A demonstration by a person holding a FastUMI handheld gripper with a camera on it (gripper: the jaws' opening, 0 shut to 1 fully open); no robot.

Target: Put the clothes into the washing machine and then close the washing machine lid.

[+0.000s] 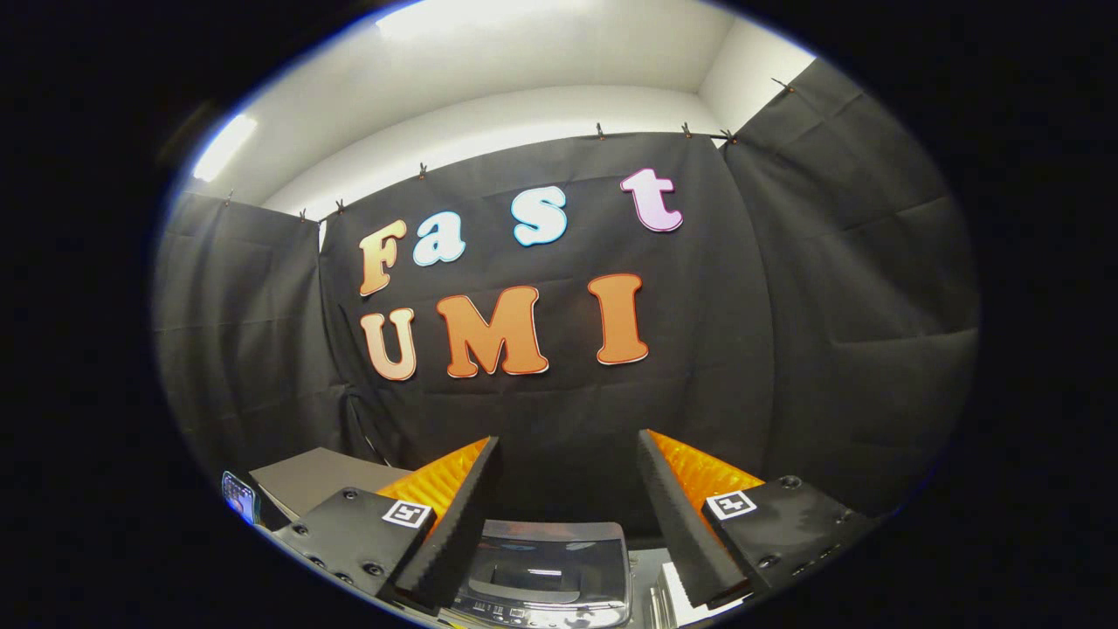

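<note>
In the gripper view, your tool [568, 489] is spread wide with nothing between its fingers, held high and aimed mostly at the booth's cloth wall, so the work sits low and close under it. The washing machine [546, 572] lies just below and between the fingers, a small top-loader seen from above; its dark see-through lid [548, 552] looks to be lying flat over the tub, which is the way the task wants it left. Whether clothes are under that lid you cannot tell from here, so this would suit either a loaded, closed washer or one waiting to be opened and filled. Left of the washing machine sits a grey box [319, 479], and a phone [238, 496] stands beyond that. The control strip along the washer's near edge carries markings too small to read.
</note>
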